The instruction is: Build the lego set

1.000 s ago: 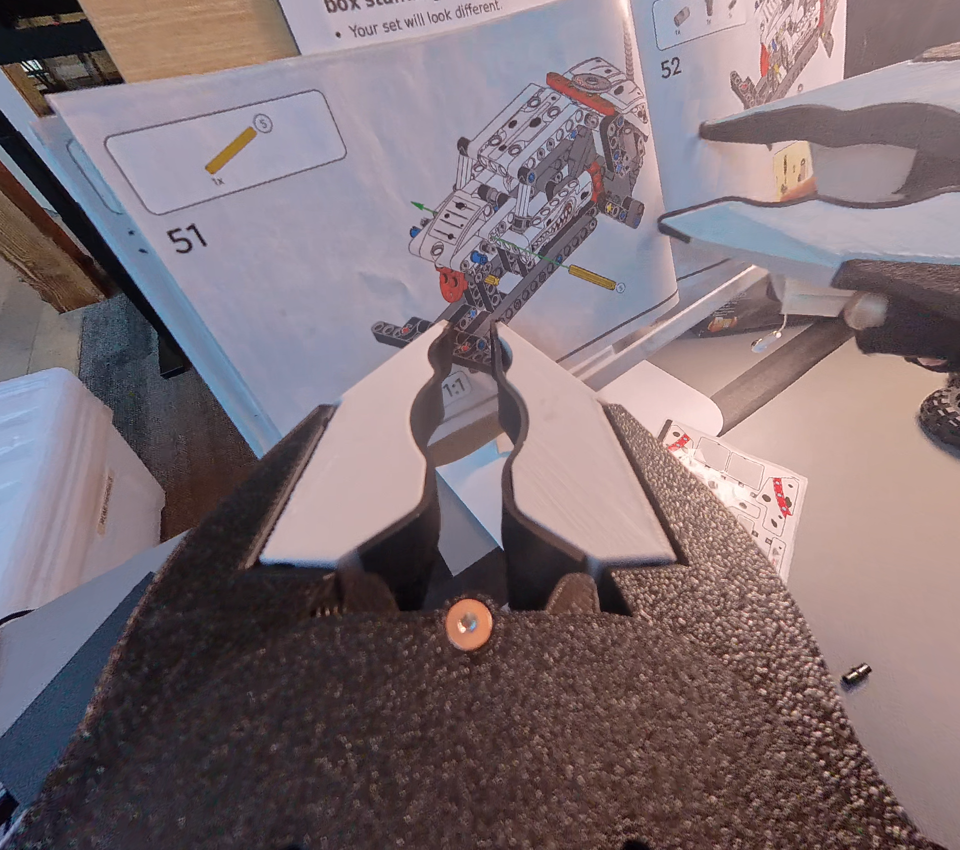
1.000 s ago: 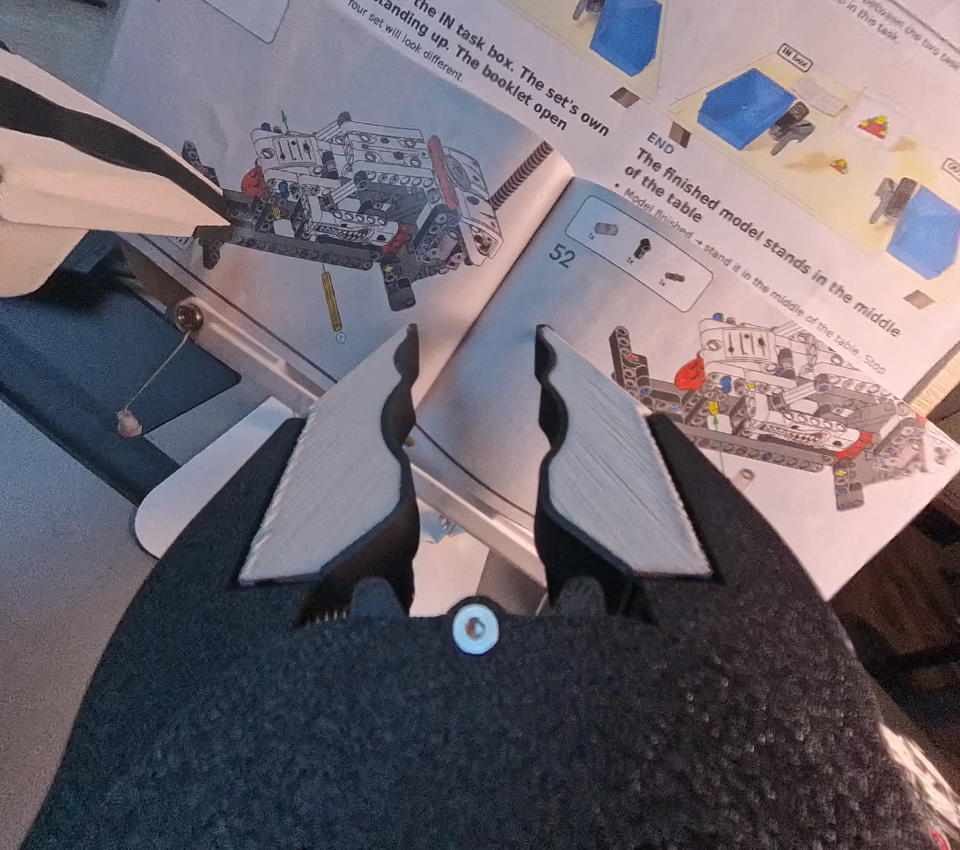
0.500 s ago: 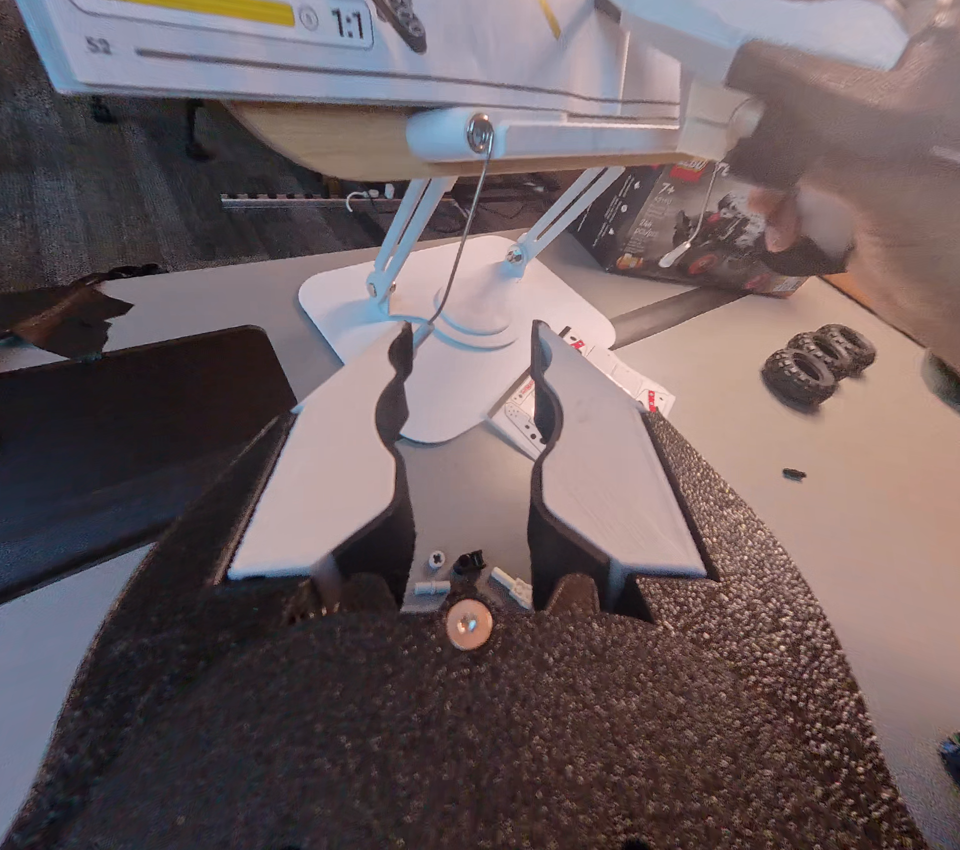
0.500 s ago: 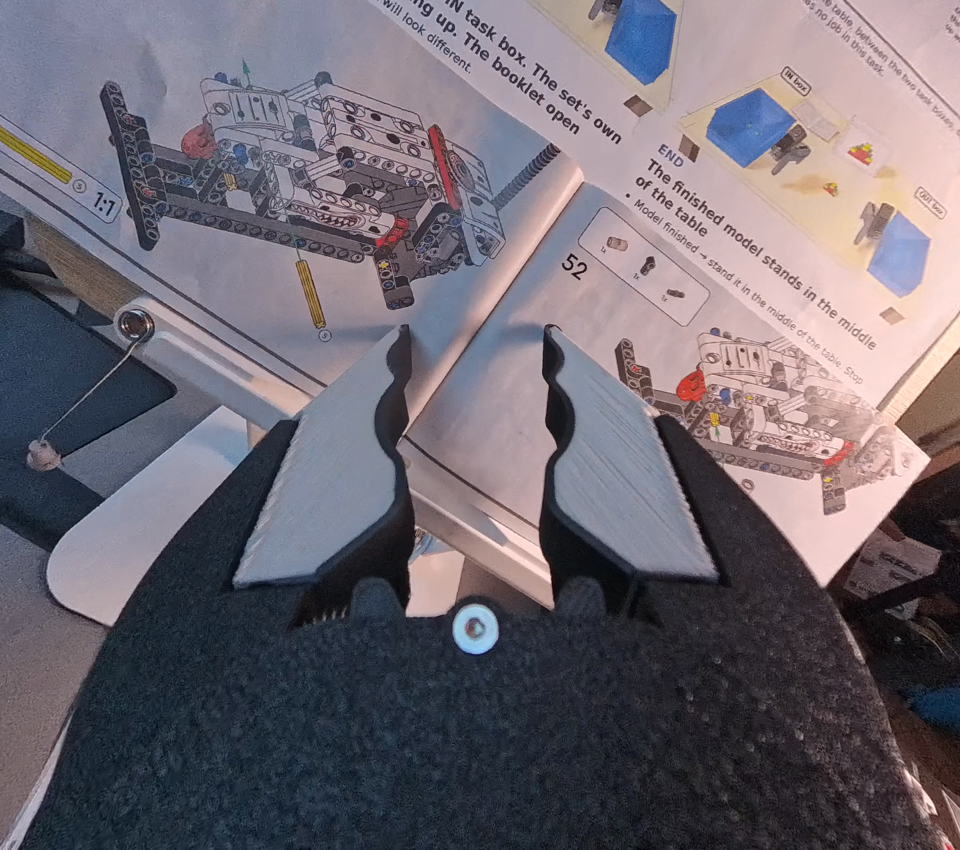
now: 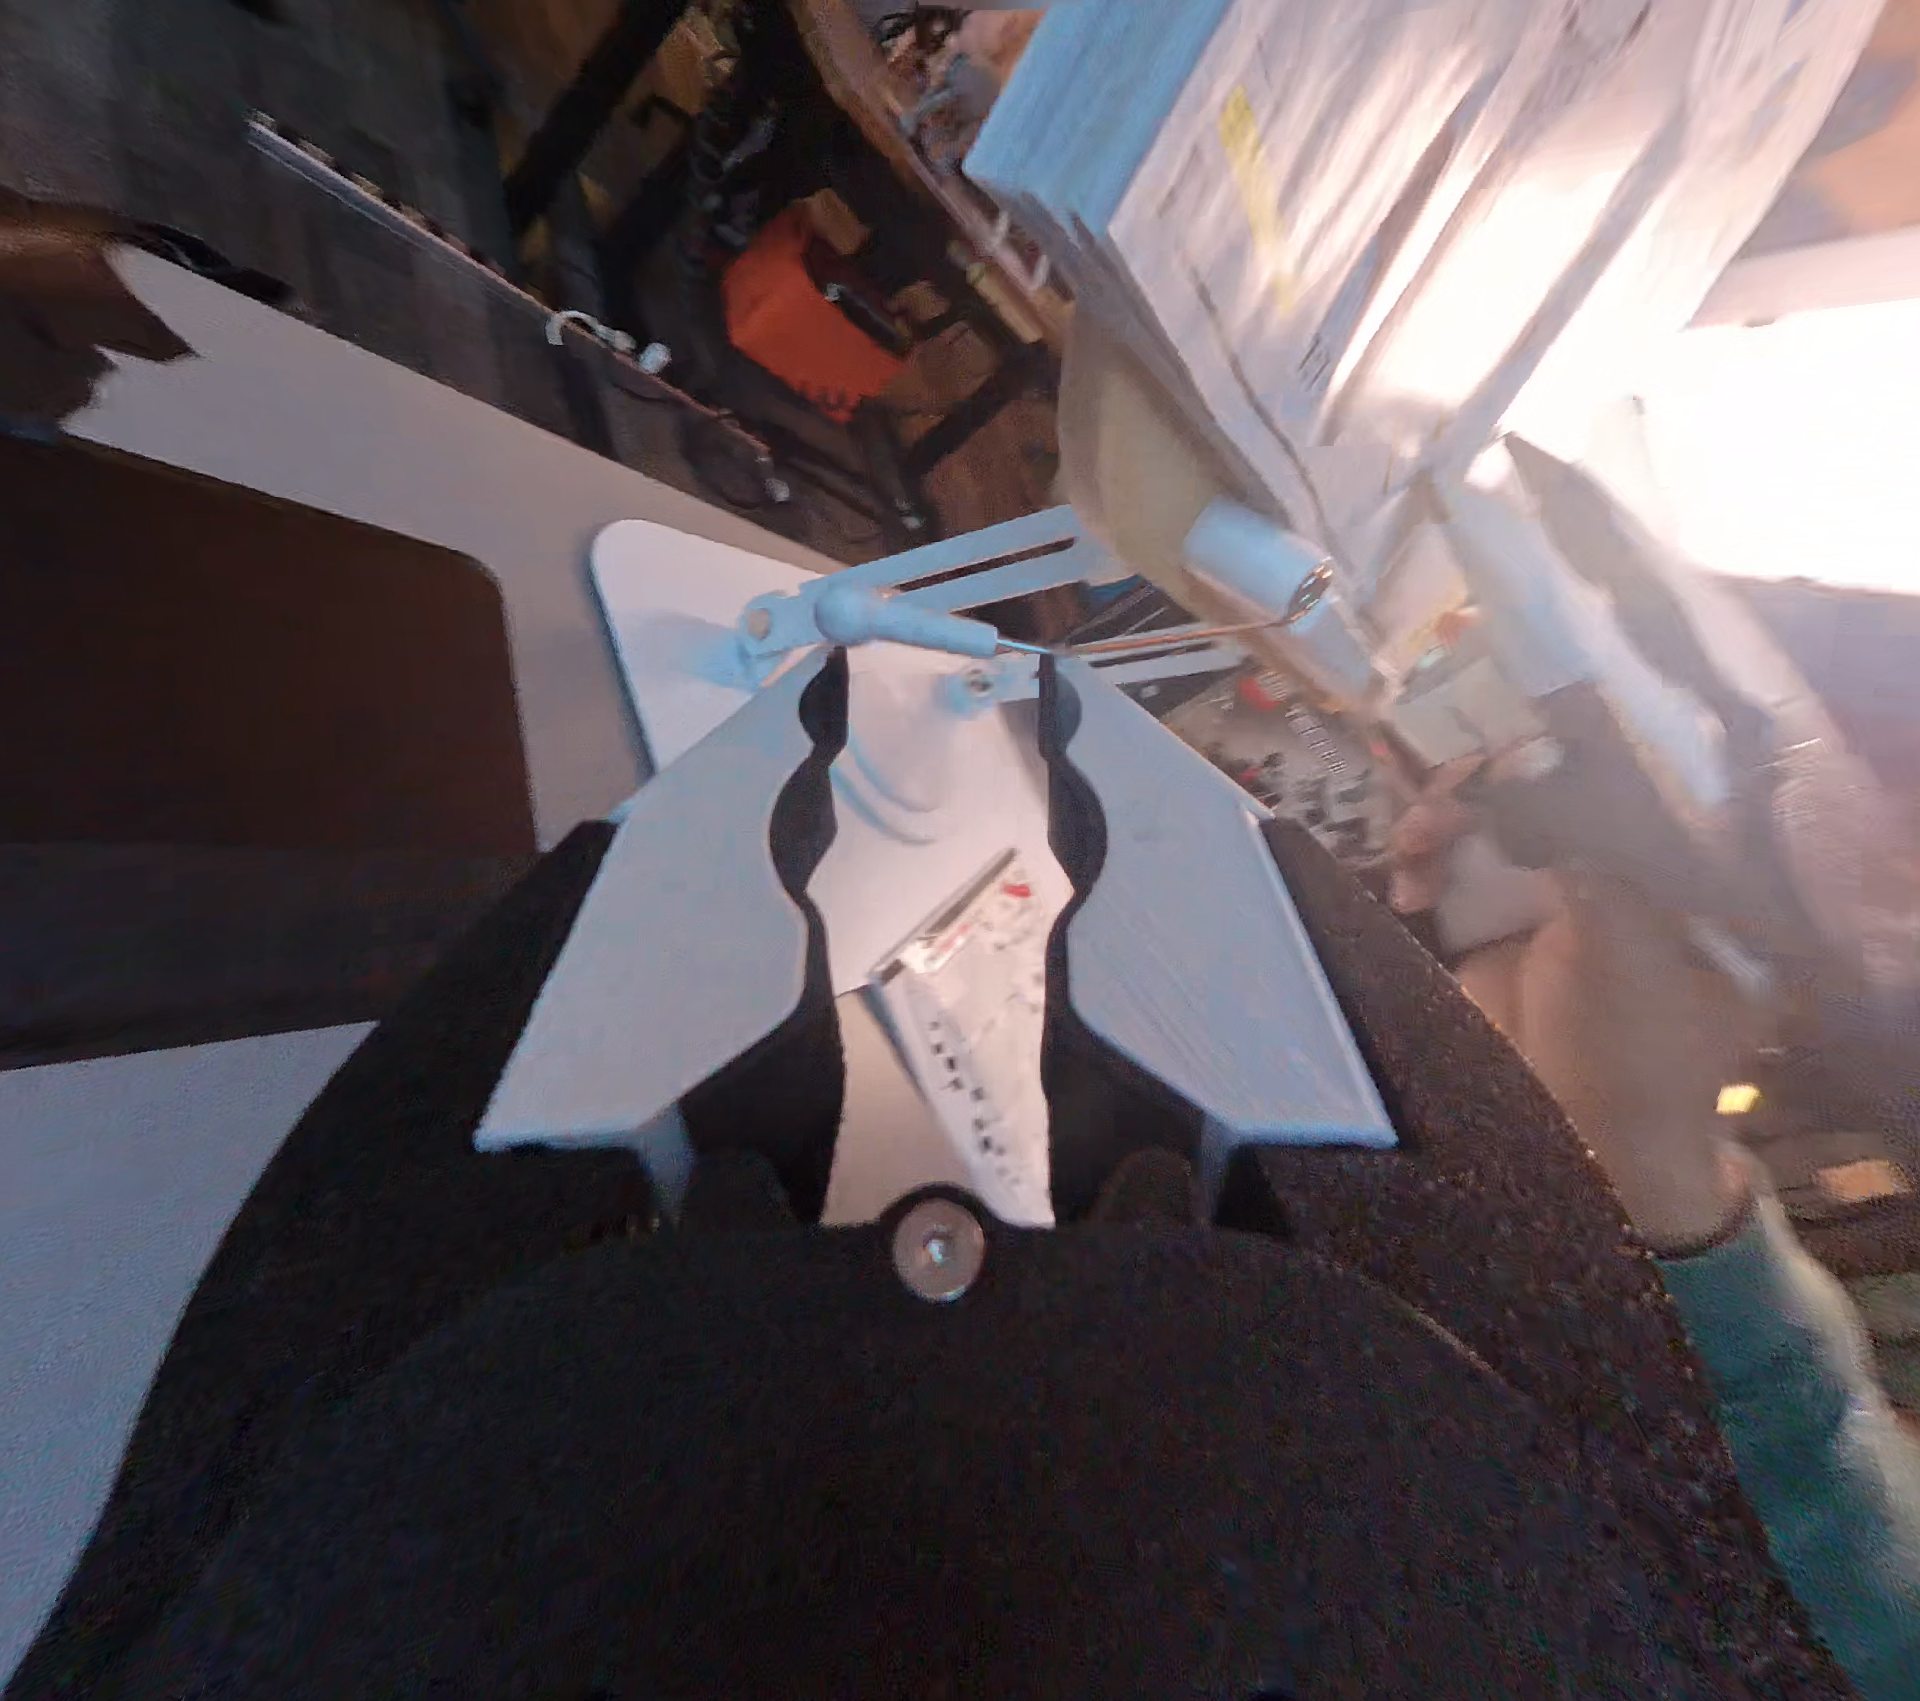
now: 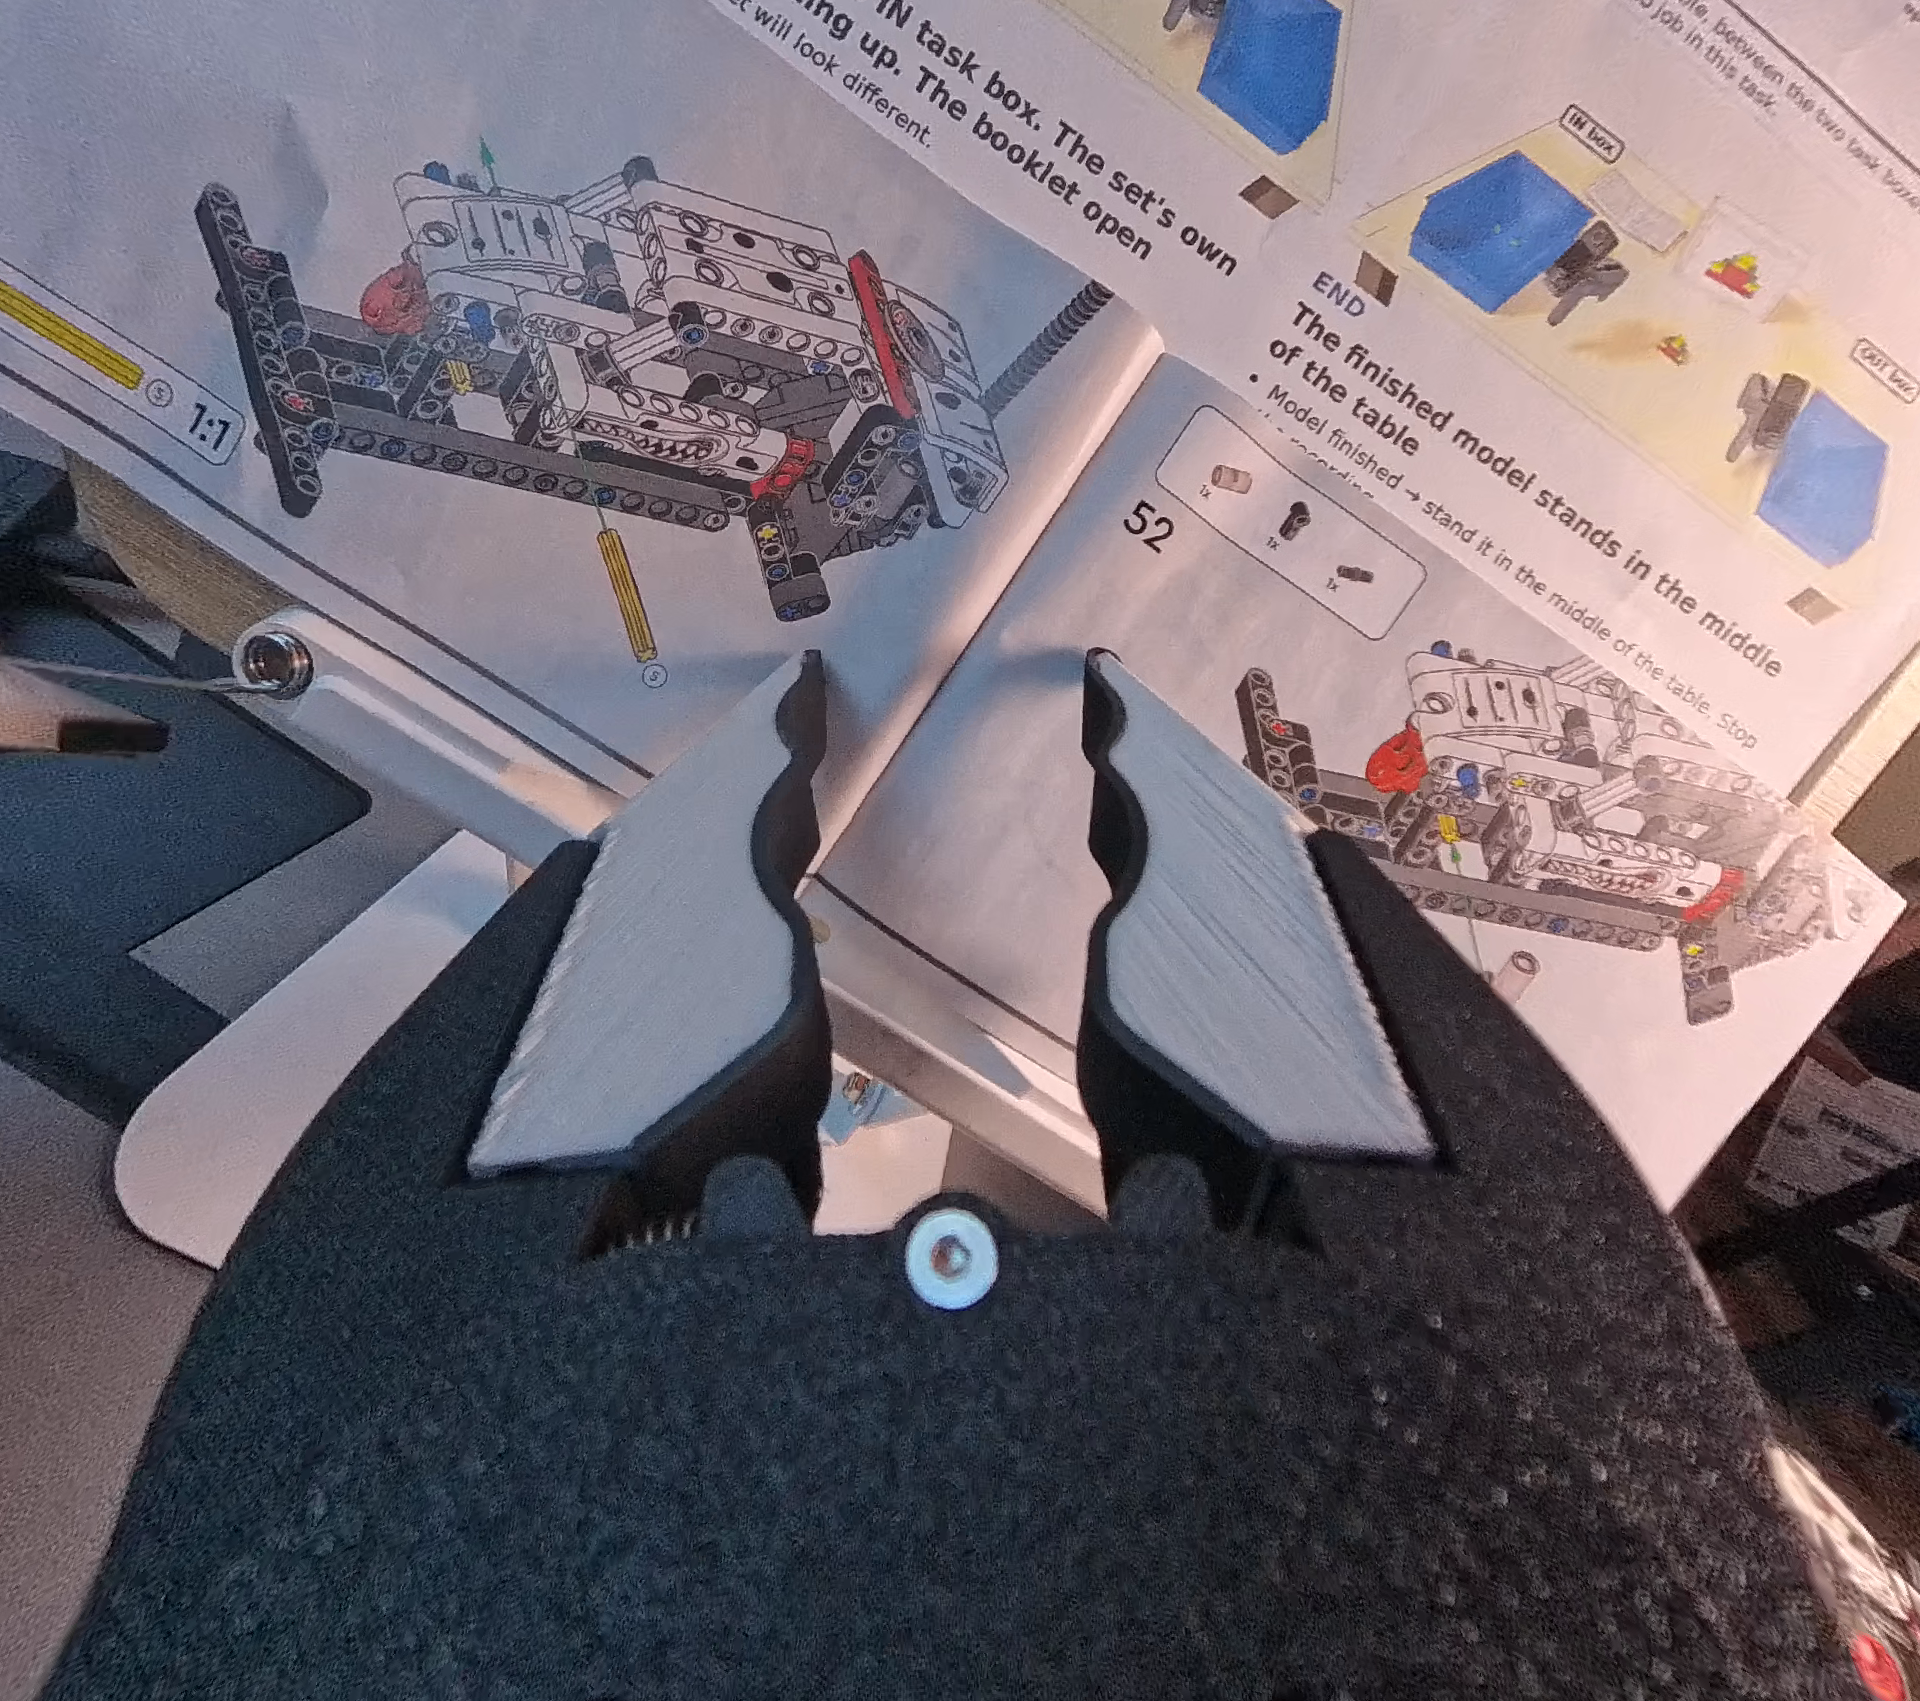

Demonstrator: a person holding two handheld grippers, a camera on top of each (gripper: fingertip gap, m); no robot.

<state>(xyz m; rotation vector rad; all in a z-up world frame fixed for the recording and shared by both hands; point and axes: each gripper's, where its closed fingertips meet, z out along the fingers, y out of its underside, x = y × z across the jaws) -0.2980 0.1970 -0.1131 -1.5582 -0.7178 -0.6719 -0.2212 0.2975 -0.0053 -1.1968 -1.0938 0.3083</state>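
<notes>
Our right gripper [image 6: 945,664] hangs before the open instruction booklet [image 6: 582,217], jaws apart and holding nothing, its tips aimed at the lower edge of the fold between two pages. The booklet rests tilted on a white stand [image 6: 343,1007], whose ledge runs under the pages and whose flat base sits on the pale table [image 6: 62,1256]. Each open page carries a drawing of the part-built model; behind the booklet stands a larger printed sheet [image 6: 1455,93] with pictures of blue boxes.

Our left gripper [image 5: 940,664] is rolled sharply, so the room looks tipped and the right half of its view is smeared by blur and glare. Its jaws are likewise apart and empty. Between them we see the stand's white base [image 5: 665,612] and a small sticker sheet [image 5: 977,1007] lying flat on the table, its upper end at the base. A dark mat [image 5: 229,664] lies on the table beside the base. The booklet [image 5: 1403,145] shows only as a bright streaked slab at upper right.

No container appears clearly in either view, and we cannot make out any loose bricks or the model itself; the booklet on its stand is the only part of the set in plain sight. An orange object [image 5: 800,311] sits among dark furniture beyond the table edge; we cannot tell what it is.
</notes>
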